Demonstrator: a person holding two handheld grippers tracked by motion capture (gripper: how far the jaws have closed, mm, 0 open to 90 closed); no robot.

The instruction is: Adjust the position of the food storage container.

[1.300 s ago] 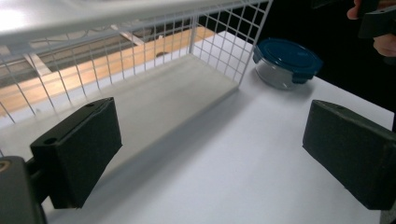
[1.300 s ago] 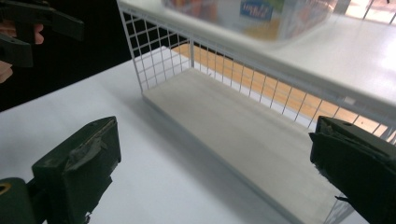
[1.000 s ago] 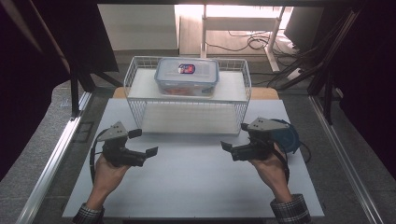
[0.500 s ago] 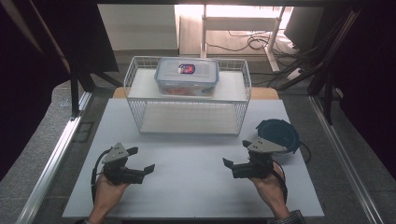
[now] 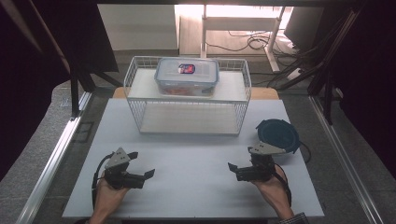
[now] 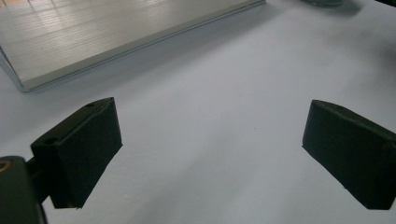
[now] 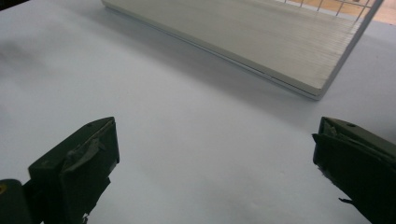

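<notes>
Claws, left and right, gape above bare table.

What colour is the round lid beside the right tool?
Dark blue; the round lid shows best in the high view.

No text, number or brand can be read anywhere. The lid of the clear box, on the wire rack at twelve o'clock on the table, carries a small red-and-blue label, but its print is too small to make out.
</notes>
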